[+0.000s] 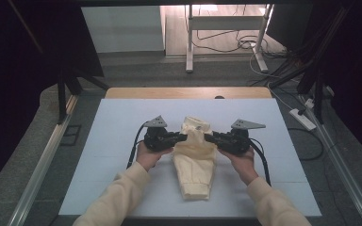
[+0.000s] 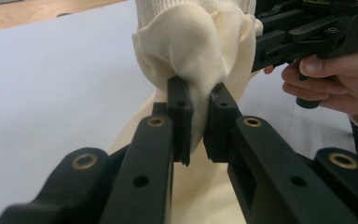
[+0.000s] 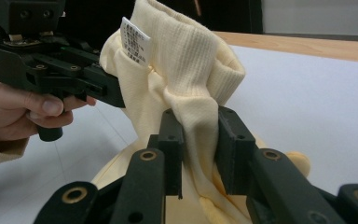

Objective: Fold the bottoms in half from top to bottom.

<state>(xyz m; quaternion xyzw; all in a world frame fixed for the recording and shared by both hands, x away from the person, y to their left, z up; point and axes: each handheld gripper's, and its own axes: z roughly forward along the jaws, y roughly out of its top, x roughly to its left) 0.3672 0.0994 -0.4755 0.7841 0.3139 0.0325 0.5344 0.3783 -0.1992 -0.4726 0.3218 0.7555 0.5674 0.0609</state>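
A cream-yellow garment (image 1: 195, 160) with a ribbed waistband lies lengthwise on the white board (image 1: 113, 122), its waistband end lifted at the far side. My left gripper (image 1: 185, 137) is shut on the left side of the waistband, with a fold of fabric (image 2: 196, 70) pinched between its pads. From the other side my right gripper (image 1: 207, 138) is shut on the right side of the waistband, where ribbed cloth (image 3: 191, 65) bunches between its jaws. A white care label (image 3: 134, 39) shows inside the waistband. The cuffed end (image 1: 195, 190) rests near the front edge.
A wooden table edge (image 1: 188, 92) runs behind the white board. Beyond it stand a metal frame (image 1: 226, 33) and floor cables (image 1: 226, 44). A power strip (image 1: 302, 118) lies on the floor at the right. Metal rails (image 1: 42, 165) flank the table.
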